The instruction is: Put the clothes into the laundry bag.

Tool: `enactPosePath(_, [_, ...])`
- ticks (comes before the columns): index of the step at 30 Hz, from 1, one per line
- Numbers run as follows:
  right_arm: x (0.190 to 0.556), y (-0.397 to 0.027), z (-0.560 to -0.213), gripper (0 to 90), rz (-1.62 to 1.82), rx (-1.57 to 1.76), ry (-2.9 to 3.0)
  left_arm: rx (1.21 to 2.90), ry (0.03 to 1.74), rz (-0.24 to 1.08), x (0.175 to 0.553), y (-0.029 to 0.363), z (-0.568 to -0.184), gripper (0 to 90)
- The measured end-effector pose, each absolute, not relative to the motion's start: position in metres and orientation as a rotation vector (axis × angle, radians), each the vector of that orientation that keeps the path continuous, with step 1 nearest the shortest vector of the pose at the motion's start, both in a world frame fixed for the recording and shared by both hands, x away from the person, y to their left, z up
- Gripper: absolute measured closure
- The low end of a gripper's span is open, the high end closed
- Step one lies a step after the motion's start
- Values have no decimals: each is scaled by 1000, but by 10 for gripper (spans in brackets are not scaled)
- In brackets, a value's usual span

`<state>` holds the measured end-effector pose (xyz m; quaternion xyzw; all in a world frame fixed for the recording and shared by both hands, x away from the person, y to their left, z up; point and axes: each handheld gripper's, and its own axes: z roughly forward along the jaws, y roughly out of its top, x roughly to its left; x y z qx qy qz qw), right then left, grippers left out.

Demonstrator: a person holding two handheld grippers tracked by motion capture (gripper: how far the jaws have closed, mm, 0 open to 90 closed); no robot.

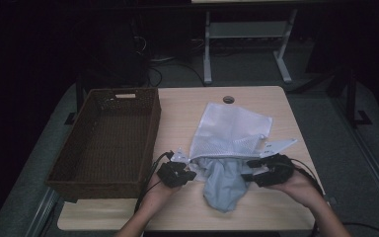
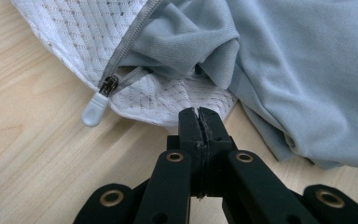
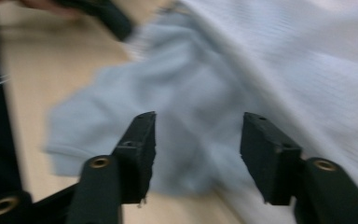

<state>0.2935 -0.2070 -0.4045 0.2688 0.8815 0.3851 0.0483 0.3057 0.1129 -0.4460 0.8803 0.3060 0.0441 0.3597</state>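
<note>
A white mesh laundry bag lies in the middle of the wooden table, its zippered mouth toward me. A light grey garment spills out of that mouth onto the table. My left gripper is shut, its tips pinching the bag's mesh edge just right of the white zipper pull. My right gripper is open above the grey garment, with its jaws apart and nothing pressed between them; that view is blurred. In the high view the right gripper is at the bag's right corner.
A dark brown wicker basket stands on the left part of the table, close to my left hand. Beyond the table's far edge are dark floor and a white table frame.
</note>
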Motion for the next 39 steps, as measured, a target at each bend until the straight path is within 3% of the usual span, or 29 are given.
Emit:
enactPosePath(10, [273, -146, -418, 235, 1079, 517, 2815, 2289, 774, 111, 307, 113, -448, 892])
enactPosePath(15, [270, -130, -437, 206, 933, 466, 2848, 2305, 769, 114, 306, 111, -450, 892])
enactPosePath(20, [269, -126, -450, 310, 859, 472, 2851, 2319, 762, 116, 306, 110, -450, 892])
enactPosePath(24, [272, -129, -450, 578, 902, 529, 2865, 2331, 750, 110, 306, 109, -451, 892])
enactPosePath(27, [274, -132, -450, 686, 919, 553, 2852, 2345, 742, 109, 305, 108, -451, 892])
enactPosePath(31, [274, -133, -447, 738, 926, 569, 2836, 2346, 736, 104, 305, 107, -452, 893])
enactPosePath(39, [283, -134, -435, 744, 970, 655, 2753, 2373, 707, 87, 305, 102, -454, 893])
